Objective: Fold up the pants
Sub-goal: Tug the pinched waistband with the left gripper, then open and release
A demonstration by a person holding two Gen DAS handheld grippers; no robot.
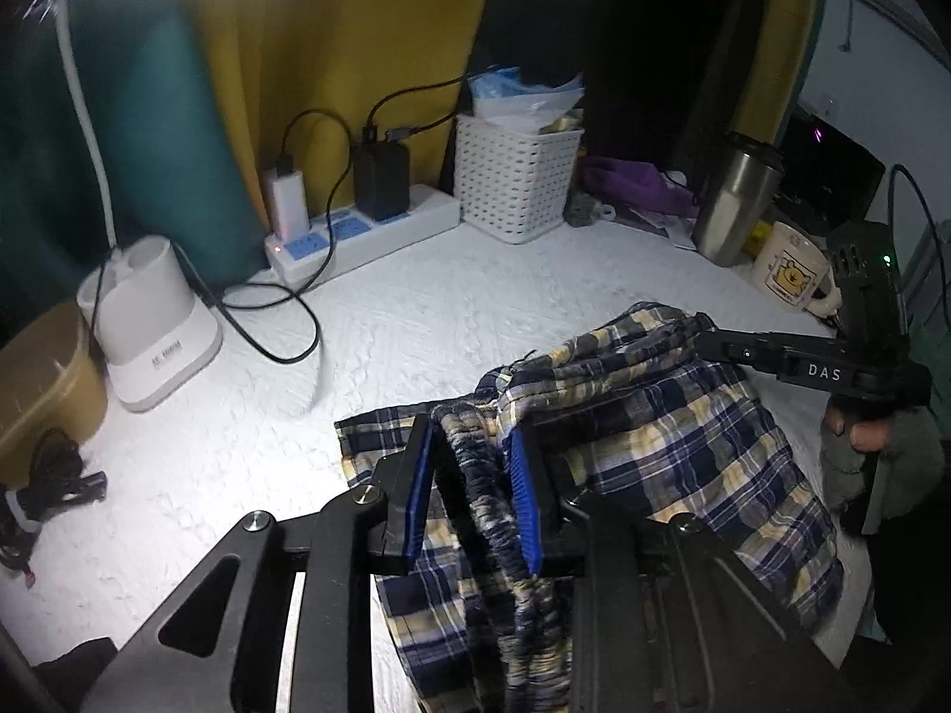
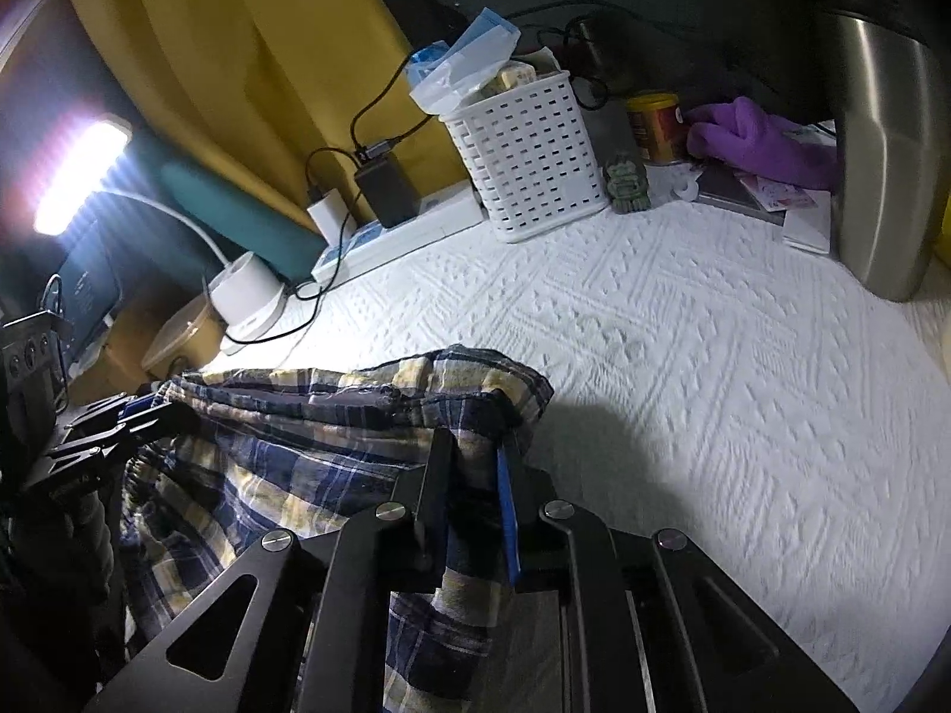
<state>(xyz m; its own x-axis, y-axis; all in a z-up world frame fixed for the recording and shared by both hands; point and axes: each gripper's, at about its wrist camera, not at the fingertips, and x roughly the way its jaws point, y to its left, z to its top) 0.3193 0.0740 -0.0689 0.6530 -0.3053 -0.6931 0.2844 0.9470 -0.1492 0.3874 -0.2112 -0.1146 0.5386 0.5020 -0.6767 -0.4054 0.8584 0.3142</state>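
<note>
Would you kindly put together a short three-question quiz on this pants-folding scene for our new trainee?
1. True or false: the left tongs have the gathered waistband of the plaid pants between their fingers.
2. Multiple choice: what stands directly beside the white lattice basket, on its left in both views? A) a power strip with chargers plugged in, B) a cartoon mug, C) a steel tumbler.
3. Fill in: the right tongs are shut on a fold of the ______.

Key
1. True.
2. A: the power strip lies next to the basket; the mug and the steel tumbler stand on its other side.
3. Plaid pants.
</note>
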